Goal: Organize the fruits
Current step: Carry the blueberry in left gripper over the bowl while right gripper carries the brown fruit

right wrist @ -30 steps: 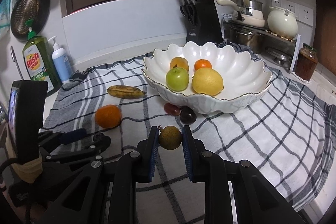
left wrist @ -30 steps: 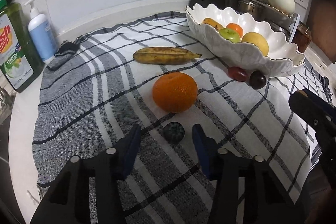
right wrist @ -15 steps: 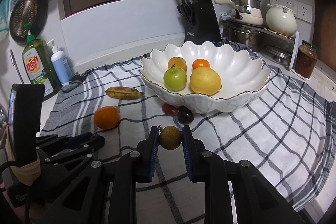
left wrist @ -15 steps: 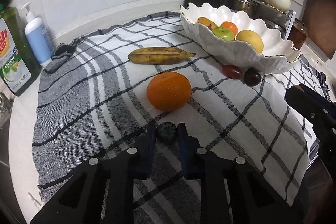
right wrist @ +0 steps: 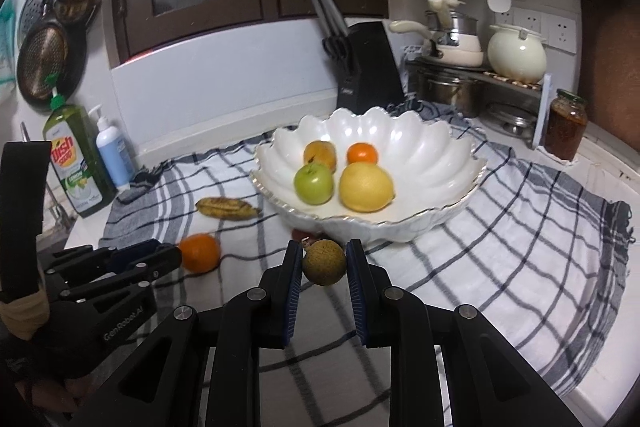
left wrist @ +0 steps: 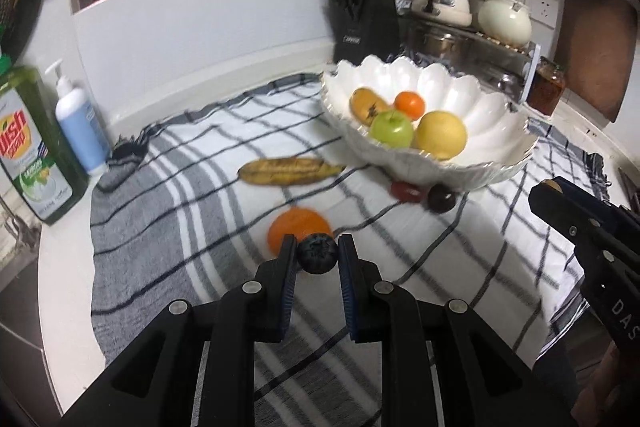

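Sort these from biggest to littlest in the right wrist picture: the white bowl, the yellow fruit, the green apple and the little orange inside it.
1. white bowl
2. yellow fruit
3. green apple
4. little orange, which sits farther back, so it may look a bit smaller than it is.

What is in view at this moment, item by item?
bowl: one, white, on the cloth
fruit in bowl: four; green apple, yellow citrus, small orange, brownish-yellow fruit
banana: one, spotted yellow, on cloth left of bowl
orange: one, on cloth
red fruit and dark plum: one each, on cloth by the bowl's base
cloth: one, grey-white check, on counter
soap bottles: green, blue, far left
knife block: black, behind bowl
jar: one, far right
left tool: shut on dark berry
right tool: shut on brown fruit
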A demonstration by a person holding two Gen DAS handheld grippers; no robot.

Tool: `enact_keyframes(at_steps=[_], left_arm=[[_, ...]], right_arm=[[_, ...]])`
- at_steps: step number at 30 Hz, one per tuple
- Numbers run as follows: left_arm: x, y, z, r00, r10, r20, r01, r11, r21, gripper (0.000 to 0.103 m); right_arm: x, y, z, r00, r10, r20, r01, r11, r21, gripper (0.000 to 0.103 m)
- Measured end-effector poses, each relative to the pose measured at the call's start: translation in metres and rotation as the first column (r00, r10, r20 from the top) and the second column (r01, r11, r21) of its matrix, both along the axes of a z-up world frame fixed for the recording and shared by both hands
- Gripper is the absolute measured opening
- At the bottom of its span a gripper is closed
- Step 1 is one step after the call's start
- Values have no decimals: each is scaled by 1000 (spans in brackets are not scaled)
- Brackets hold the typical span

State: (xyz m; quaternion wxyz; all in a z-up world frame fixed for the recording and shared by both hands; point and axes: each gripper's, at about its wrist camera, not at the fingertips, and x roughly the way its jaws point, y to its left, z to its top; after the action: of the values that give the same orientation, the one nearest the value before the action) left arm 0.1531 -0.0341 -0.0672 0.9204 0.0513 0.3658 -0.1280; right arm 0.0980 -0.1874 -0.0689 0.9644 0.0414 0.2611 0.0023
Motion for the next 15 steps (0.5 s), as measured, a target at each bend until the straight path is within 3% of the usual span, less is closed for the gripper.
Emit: enact_keyframes(at_steps=[15], left_arm=[[27,-53,48,988,-108,115,109,994,-4,21]], right_arm=[[22,-62,31,991,-119,56,120,993,-13,24]])
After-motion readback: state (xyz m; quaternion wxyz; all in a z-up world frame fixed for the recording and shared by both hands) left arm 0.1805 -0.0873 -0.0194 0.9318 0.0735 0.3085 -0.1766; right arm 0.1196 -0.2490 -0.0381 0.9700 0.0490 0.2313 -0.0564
